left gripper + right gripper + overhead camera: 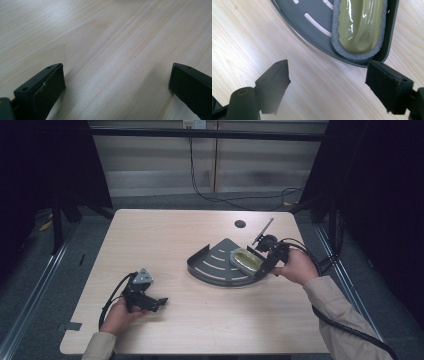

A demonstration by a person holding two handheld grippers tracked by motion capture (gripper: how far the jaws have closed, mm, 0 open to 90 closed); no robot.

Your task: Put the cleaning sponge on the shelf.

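Observation:
A dark grey fan-shaped tray with pale slots lies right of the table's middle. In its right corner rests an olive-green pad with a grey edge, seen close in the right gripper view. My right gripper hovers at the tray's right corner, jaws open, nothing between them. My left gripper lies low over bare wood at the front left, jaws wide open and empty.
A thin black rod on a small base stands behind the tray's right end. A round cable hole sits near the table's far edge. Cables trail from both grippers; bare wood table stretches left of the tray.

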